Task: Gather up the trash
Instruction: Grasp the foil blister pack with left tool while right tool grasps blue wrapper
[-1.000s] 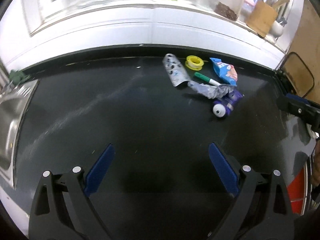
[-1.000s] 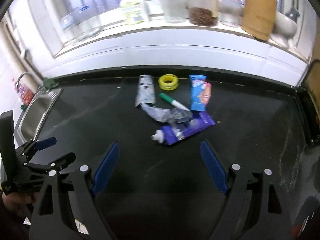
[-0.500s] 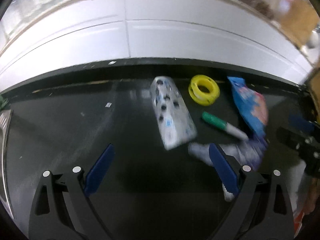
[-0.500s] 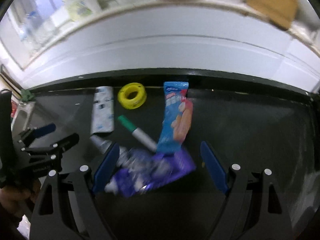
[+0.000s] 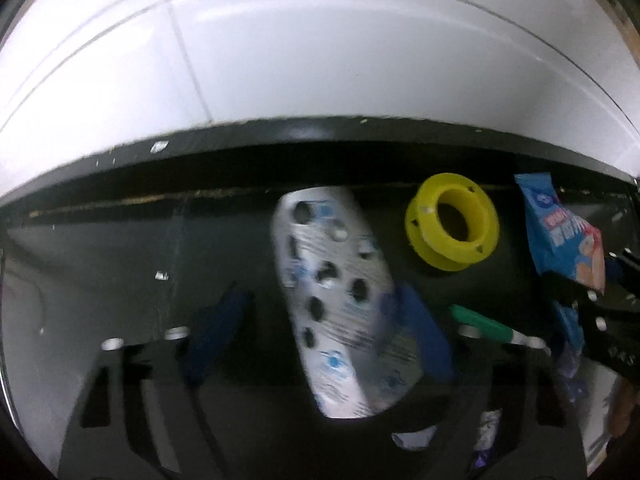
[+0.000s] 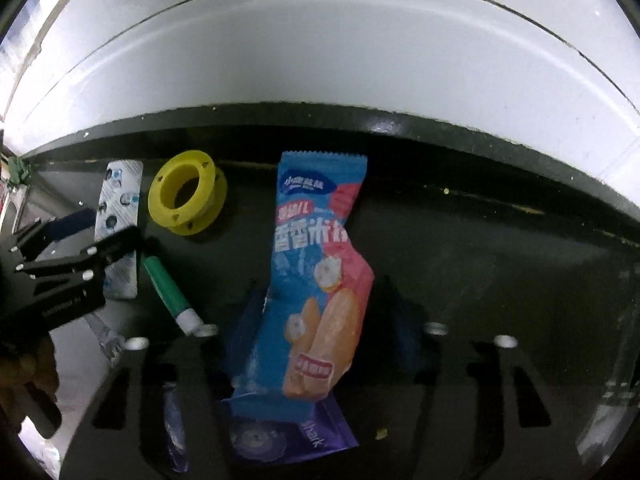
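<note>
On the black counter lies a heap of trash. In the left wrist view a silver blister pack (image 5: pixel 340 304) lies between the open blue fingers of my left gripper (image 5: pixel 320 332). In the right wrist view a blue and pink snack wrapper (image 6: pixel 320 280) lies between the open fingers of my right gripper (image 6: pixel 324 320), over a purple wrapper (image 6: pixel 296 440). The left gripper (image 6: pixel 76 236) also shows at the left there, over the blister pack (image 6: pixel 118 200). A yellow tape spool (image 5: pixel 452 226) and a green marker (image 6: pixel 168 284) lie beside these.
A white tiled wall (image 5: pixel 320 40) rises right behind the counter's back edge (image 5: pixel 320 136). The right gripper's body (image 5: pixel 600 320) shows at the right edge of the left wrist view. A sink corner (image 6: pixel 16 196) shows at far left.
Both grippers have moved forward and down toward the heap. The blister pack now lies between the left fingers and the snack wrapper between the right fingers. Both stay open.
</note>
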A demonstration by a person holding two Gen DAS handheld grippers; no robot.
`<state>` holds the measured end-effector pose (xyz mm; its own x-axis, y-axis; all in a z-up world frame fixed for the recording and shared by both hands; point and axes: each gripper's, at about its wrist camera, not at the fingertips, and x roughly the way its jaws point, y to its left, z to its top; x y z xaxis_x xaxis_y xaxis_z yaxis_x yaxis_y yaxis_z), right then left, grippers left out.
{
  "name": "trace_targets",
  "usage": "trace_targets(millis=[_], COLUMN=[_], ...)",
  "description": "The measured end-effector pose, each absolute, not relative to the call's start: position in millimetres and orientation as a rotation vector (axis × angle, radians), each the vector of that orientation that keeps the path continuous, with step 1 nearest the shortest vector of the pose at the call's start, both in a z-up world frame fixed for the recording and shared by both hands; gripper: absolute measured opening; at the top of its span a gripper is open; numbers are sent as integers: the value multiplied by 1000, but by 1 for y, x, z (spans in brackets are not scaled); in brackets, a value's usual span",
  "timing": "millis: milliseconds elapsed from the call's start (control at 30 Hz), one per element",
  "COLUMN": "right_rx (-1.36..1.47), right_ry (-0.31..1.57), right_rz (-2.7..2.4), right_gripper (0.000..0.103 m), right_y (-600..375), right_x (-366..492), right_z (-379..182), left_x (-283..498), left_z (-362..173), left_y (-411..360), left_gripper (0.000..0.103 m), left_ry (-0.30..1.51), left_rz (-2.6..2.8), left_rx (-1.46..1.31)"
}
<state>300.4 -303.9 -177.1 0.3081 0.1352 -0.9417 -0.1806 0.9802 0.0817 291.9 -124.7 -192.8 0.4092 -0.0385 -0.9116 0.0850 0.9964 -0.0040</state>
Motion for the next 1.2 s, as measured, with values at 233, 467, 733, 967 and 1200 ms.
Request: trace_targets(millis=[233, 467, 733, 967, 1200], right_rx=[-28, -20, -10, -14, -28], right_ry=[1207, 1124, 1090, 1125, 1127], right_rz=[229, 239, 270, 297, 329], right_gripper=[7, 7, 7, 7, 7], right_y=[-301, -297, -278, -249, -220], right_x=[286, 243, 154, 74, 44], right_z=[-156, -103, -69, -71, -67], left_x=[272, 219, 120, 39, 2], left_z=[-172, -124, -98, -103, -102], left_y=[-126, -109, -81, -49, -23], left_gripper=[40, 39, 39, 39, 39], left_ry=[1119, 1041, 1020, 1059, 1049], left_rz=[-129, -149, -153, -139, -111], left_rx=[43, 38, 42, 23, 10])
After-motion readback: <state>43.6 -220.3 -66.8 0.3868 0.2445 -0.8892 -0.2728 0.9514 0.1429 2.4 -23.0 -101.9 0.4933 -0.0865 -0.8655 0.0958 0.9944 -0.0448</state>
